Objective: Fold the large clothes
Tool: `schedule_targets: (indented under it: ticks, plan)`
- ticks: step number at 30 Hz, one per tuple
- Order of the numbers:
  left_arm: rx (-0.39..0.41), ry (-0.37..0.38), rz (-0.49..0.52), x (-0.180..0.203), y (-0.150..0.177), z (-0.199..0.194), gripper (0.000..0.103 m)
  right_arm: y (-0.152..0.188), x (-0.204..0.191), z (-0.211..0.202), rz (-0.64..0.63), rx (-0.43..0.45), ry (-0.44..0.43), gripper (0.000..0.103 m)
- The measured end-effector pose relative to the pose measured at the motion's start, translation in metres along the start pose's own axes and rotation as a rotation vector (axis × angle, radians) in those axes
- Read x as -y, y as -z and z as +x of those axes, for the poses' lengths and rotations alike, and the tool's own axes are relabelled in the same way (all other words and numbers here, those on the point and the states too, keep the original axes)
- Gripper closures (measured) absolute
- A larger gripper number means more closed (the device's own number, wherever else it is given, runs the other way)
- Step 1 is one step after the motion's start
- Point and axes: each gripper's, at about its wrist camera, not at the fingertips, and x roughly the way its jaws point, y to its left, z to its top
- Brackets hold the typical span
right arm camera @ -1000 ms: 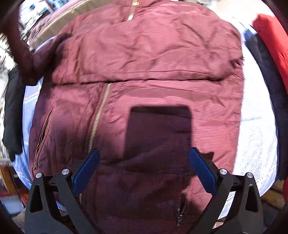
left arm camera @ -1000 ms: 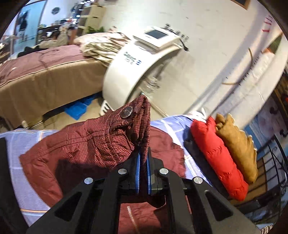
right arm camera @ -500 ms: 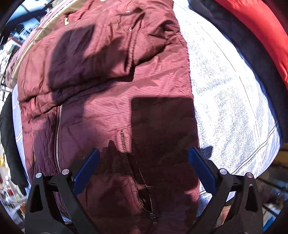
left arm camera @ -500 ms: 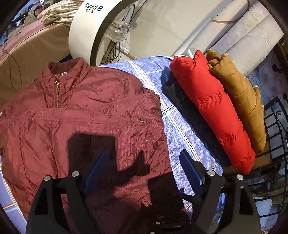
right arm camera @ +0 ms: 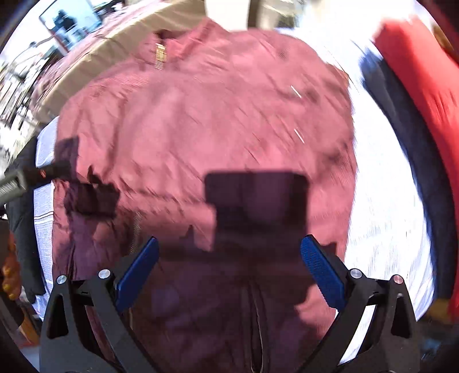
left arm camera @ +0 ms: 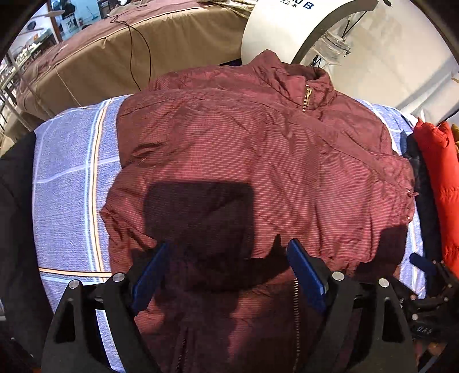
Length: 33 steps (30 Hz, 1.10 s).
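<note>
A maroon quilted jacket (left arm camera: 258, 160) lies flat on a blue plaid sheet (left arm camera: 68, 172), collar and gold zipper at the far end, both sleeves folded in over the body. My left gripper (left arm camera: 226, 269) is open and empty, hovering over the jacket's lower front. In the right wrist view the same jacket (right arm camera: 215, 129) is blurred by motion. My right gripper (right arm camera: 229, 269) is open and empty above the jacket's hem. The right gripper's tip also shows in the left wrist view (left arm camera: 421, 264) at the jacket's right edge.
Folded red (left arm camera: 441, 178) and tan jackets and a dark garment (left arm camera: 424, 195) lie along the sheet's right side. A white machine (left arm camera: 287, 25) and a brown-covered bed (left arm camera: 114, 51) stand beyond the far end. A black garment (left arm camera: 14, 200) hangs at the left.
My left gripper let go of the sleeve cuff, opened and swung back over the jacket's middle. The sleeve now lies folded across the body. My right gripper shifted and its view is blurred.
</note>
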Motion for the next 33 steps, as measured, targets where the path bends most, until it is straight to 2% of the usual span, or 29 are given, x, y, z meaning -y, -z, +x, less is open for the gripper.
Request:
schedule_targets:
  ticks: [3, 5, 8, 11, 13, 14, 15, 20, 25, 33]
  plan:
    - [0.009, -0.057, 0.078, 0.006, -0.008, 0.007, 0.020, -0.019, -0.021, 0.012, -0.049, 0.007, -0.001, 0.005]
    - [-0.001, -0.083, 0.124, 0.015, -0.015, 0.015, 0.020, -0.028, -0.026, 0.024, -0.074, -0.001, 0.028, 0.005]
    - [-0.024, -0.106, 0.193, 0.030, -0.023, 0.030, 0.010, -0.049, -0.026, 0.046, -0.062, -0.062, 0.074, 0.005]
    - [-0.042, -0.149, 0.248, 0.038, -0.028, 0.047, 0.006, -0.054, -0.027, 0.068, -0.057, -0.117, 0.111, 0.005]
    - [-0.064, -0.158, 0.250, 0.038, -0.032, 0.058, 0.006, -0.058, -0.029, 0.079, -0.078, -0.129, 0.118, 0.005]
    - [-0.040, -0.161, 0.180, 0.037, -0.033, 0.063, 0.005, -0.058, -0.030, 0.083, -0.090, -0.131, 0.126, 0.005]
    - [-0.055, -0.160, 0.171, 0.035, -0.035, 0.069, 0.005, -0.058, -0.030, 0.083, -0.090, -0.131, 0.126, 0.005]
    - [-0.084, -0.162, 0.168, 0.030, -0.044, 0.086, 0.005, -0.064, -0.035, 0.106, -0.096, -0.132, 0.160, 0.004]
    - [-0.053, -0.146, 0.167, 0.025, -0.045, 0.095, 0.004, -0.070, -0.055, 0.127, -0.089, -0.122, 0.206, 0.004]
    - [-0.007, -0.137, 0.143, 0.015, -0.040, 0.102, 0.004, -0.071, -0.064, 0.148, -0.066, -0.101, 0.244, 0.004]
